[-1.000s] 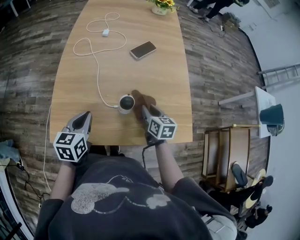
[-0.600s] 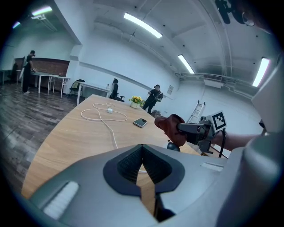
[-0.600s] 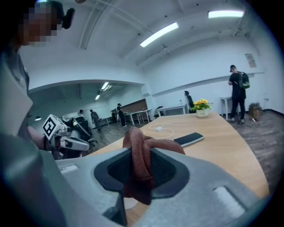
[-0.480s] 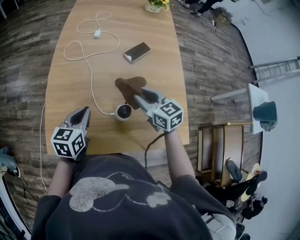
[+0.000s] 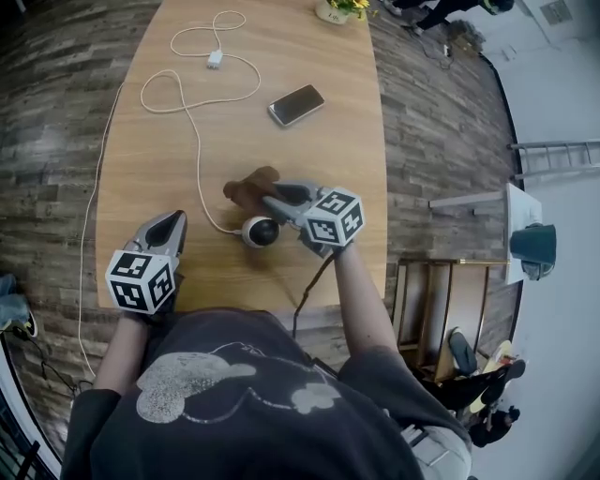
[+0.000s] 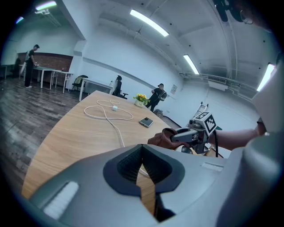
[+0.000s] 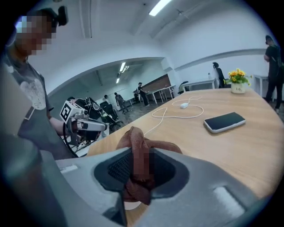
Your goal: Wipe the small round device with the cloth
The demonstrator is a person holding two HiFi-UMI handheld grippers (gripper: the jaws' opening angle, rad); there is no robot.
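The small round device [image 5: 260, 231], white with a dark face, sits near the table's front edge on the end of a white cable [image 5: 192, 131]. My right gripper [image 5: 274, 200] is shut on a brown cloth [image 5: 246, 190], which hangs just behind the device and a little to its left. In the right gripper view the cloth [image 7: 133, 139] is bunched between the jaws of the right gripper [image 7: 140, 163]. My left gripper [image 5: 172, 222] rests shut at the front left of the table, apart from the device. Nothing is held by the left gripper [image 6: 142, 167].
A dark phone [image 5: 296, 104] lies on the wooden table [image 5: 141, 187] beyond the device. The cable loops toward the far end, where a pot of yellow flowers [image 5: 339, 9] stands. The table edge [image 5: 384, 187] is close on the right, with chairs and floor beyond.
My right gripper has carried the cloth from the device's right side round its far side to its left. The left gripper has stayed in place.
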